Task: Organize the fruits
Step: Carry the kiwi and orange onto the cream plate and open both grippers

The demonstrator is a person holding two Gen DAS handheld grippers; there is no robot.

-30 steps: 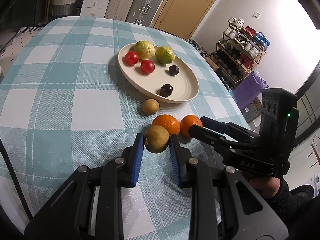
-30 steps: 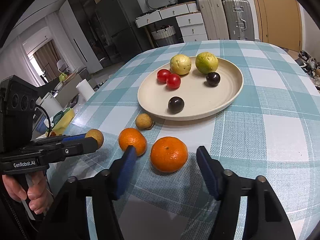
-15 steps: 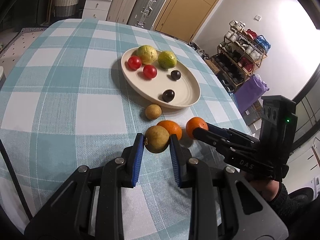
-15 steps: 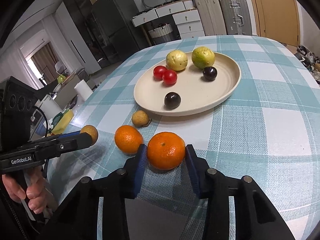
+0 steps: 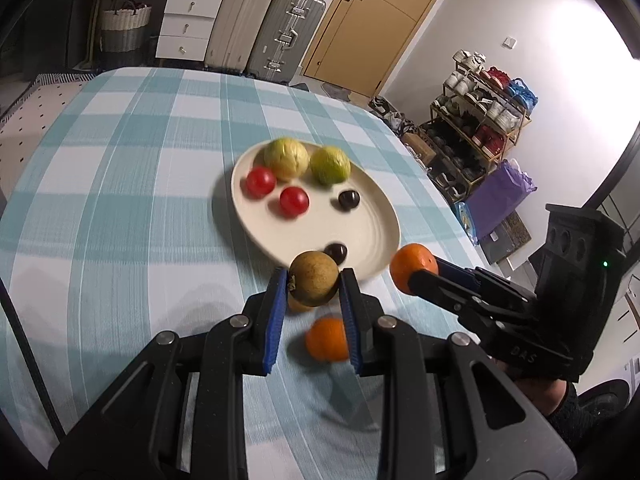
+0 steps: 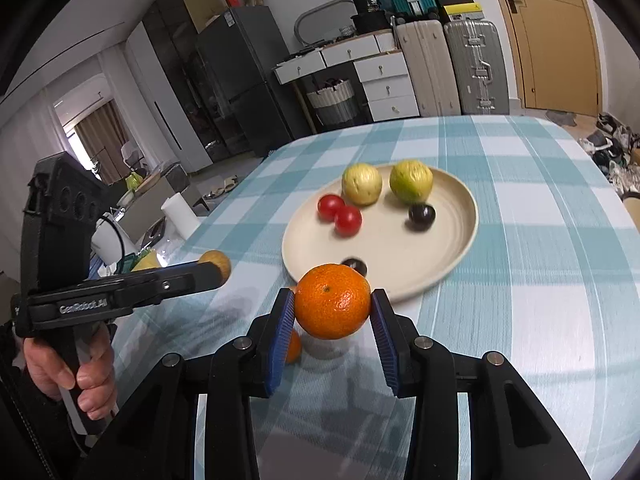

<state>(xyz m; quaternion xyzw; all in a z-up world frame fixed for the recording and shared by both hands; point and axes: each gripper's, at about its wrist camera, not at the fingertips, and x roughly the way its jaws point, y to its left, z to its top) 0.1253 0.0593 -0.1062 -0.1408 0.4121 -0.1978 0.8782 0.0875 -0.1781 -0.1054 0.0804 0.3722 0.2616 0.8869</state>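
With the left gripper (image 5: 313, 286) clamping a brown fruit (image 5: 314, 283) and the right gripper (image 6: 332, 307) an orange (image 6: 333, 301), both above the bench (image 5: 120, 208), either round fruit could slip from its jaws.

You hold a round brown, rough-skinned fruit (image 5: 314, 283) off the cloth, a short stem nub on its left side. Your other fruit is a glossy orange mandarin (image 6: 333, 301), also lifted, its stem dimple facing up. A second mandarin (image 5: 326, 338) lies on the checked cloth below, blurred. The cream plate (image 6: 452, 256) carries two red tomatoes (image 6: 339, 213) touching each other, a yellow guava (image 6: 361, 183), a green guava (image 6: 411, 181) and two dark round fruits (image 6: 421, 216), well apart.
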